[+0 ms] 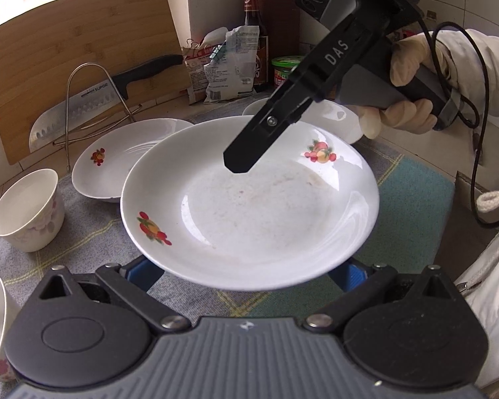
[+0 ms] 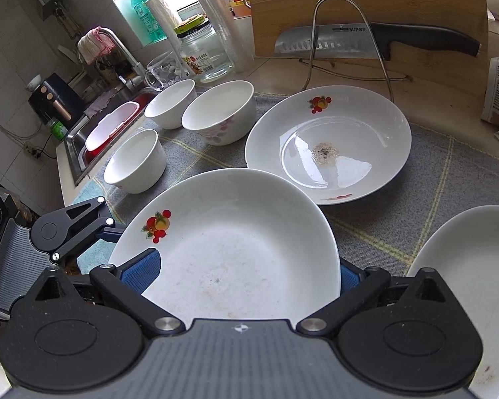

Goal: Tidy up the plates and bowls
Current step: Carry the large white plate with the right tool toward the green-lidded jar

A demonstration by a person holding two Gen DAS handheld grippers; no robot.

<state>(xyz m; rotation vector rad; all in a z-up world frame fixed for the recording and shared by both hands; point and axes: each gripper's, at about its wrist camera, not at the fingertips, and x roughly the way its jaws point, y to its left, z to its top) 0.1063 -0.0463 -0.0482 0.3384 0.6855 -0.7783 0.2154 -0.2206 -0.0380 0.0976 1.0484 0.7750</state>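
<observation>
The fruit-patterned plate (image 1: 249,206) is sitting in the middle of the left wrist view, lying across the left gripper (image 1: 246,272), whose blue pads (image 1: 143,272) are spreading wide beneath its near rim. The right gripper (image 2: 243,272) is also standing wide, one pad over the plate's inner face and the other behind its rim; it is not pinching. A second plate (image 2: 329,143) is lying at upper right of the right wrist view, a third plate (image 2: 465,282) at the right edge. Three bowls (image 2: 219,113) are standing upper left on the checked cloth (image 2: 382,226), before the cutting board (image 2: 366,0) and knife (image 2: 349,43)
</observation>
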